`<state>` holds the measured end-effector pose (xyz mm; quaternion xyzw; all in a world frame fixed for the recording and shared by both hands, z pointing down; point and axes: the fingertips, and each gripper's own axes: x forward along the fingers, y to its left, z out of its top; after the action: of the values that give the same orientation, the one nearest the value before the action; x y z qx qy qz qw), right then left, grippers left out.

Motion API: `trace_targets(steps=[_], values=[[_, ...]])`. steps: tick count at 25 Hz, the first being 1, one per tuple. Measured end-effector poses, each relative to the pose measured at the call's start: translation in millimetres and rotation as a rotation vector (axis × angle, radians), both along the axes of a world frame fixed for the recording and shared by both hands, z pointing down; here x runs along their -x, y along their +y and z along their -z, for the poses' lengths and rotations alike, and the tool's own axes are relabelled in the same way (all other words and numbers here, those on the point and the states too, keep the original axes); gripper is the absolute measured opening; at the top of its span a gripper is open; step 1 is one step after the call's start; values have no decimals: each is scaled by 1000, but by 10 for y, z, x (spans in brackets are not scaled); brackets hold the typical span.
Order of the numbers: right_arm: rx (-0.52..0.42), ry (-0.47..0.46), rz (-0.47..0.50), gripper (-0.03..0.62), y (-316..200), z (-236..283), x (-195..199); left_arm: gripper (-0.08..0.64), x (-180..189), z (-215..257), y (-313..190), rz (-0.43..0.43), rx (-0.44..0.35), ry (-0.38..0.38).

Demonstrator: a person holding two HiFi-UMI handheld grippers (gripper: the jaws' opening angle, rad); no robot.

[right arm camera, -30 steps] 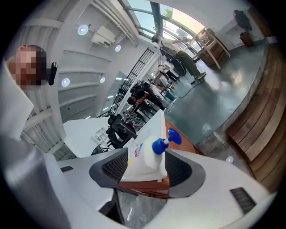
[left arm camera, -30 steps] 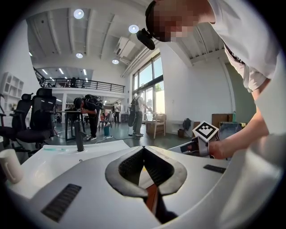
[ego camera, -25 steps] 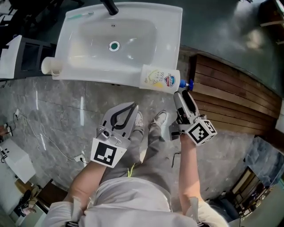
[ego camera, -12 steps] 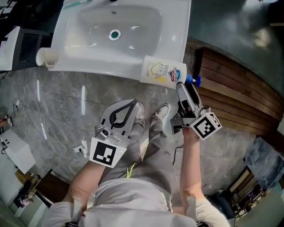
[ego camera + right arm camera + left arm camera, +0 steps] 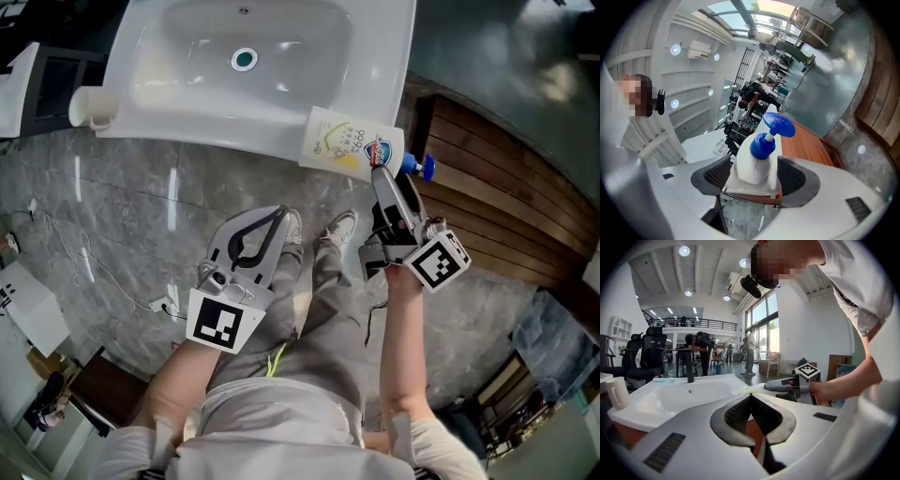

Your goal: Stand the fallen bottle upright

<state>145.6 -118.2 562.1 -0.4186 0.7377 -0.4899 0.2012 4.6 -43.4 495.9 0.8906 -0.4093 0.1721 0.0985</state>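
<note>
A white bottle (image 5: pixel 345 150) with a blue pump cap (image 5: pixel 422 167) lies on its side on the front right rim of the white sink (image 5: pixel 187 131), cap pointing right. My right gripper (image 5: pixel 382 178) reaches it from the near side. In the right gripper view the bottle's shoulder (image 5: pixel 757 159) sits between the two pads, with the cap (image 5: pixel 778 124) beyond them. The jaws have just been opening and stand wide around the bottle. My left gripper (image 5: pixel 279 223) hangs lower, away from the sink, over the person's legs, with its tips (image 5: pixel 751 397) together and nothing in them.
A white cup (image 5: pixel 94 105) stands on the sink's left corner. A dark tap (image 5: pixel 689 373) rises behind the basin. A brown slatted wooden platform (image 5: pixel 497 187) lies right of the sink, and grey marble floor (image 5: pixel 141 216) below it. Cables trail on the floor at left.
My right gripper has edged along the bottle from the cap side toward its shoulder. The left gripper has hardly shifted.
</note>
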Motion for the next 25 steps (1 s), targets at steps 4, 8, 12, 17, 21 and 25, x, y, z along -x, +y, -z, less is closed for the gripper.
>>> trace_targets(steps=[4, 8, 12, 17, 21, 25], values=[[-26, 34, 11, 285, -19, 29, 54, 17, 39, -17, 4, 9, 1, 5], [-28, 43, -9, 284, -30, 22, 34, 17, 72, -28, 5, 13, -1, 5], [-36, 44, -11, 284, -32, 15, 32, 17, 91, -55, 3, 12, -2, 4], [-38, 55, -18, 284, -28, 13, 27, 17, 91, -77, 7, 4, 2, 3], [-44, 81, -31, 282, -22, 29, -4, 17, 124, -103, 9, 6, 2, 6], [-56, 116, -43, 282, -28, 81, -37, 17, 159, -94, 34, 12, -2, 18]])
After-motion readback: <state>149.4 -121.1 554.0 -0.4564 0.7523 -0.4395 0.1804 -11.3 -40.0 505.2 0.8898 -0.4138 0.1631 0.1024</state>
